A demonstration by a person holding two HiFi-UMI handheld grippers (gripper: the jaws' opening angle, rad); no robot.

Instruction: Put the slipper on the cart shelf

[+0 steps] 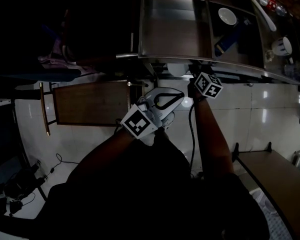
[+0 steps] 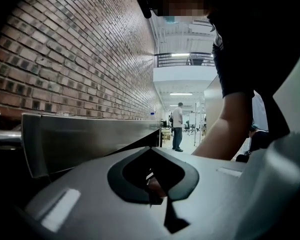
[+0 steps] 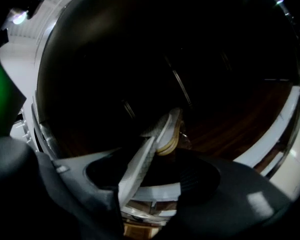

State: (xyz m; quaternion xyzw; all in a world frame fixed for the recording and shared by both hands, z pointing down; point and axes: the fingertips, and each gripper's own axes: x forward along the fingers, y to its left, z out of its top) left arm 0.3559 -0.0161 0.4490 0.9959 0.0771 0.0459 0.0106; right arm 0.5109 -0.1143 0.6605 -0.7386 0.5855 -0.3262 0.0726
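Clamping the slipper (image 3: 167,129), the right tool (image 3: 149,178) sits near the cart (image 1: 175,34); the left tool (image 2: 151,196) is closed.

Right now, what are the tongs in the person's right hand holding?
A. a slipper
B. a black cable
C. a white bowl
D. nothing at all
A: the right gripper view shows a pale slipper with a yellowish sole, seen edge-on and pinched in the right tongs.

cart (image 1: 175,34) ahead | bowl (image 1: 227,15) on cart shelf | bench (image 1: 90,103) left, beside cart
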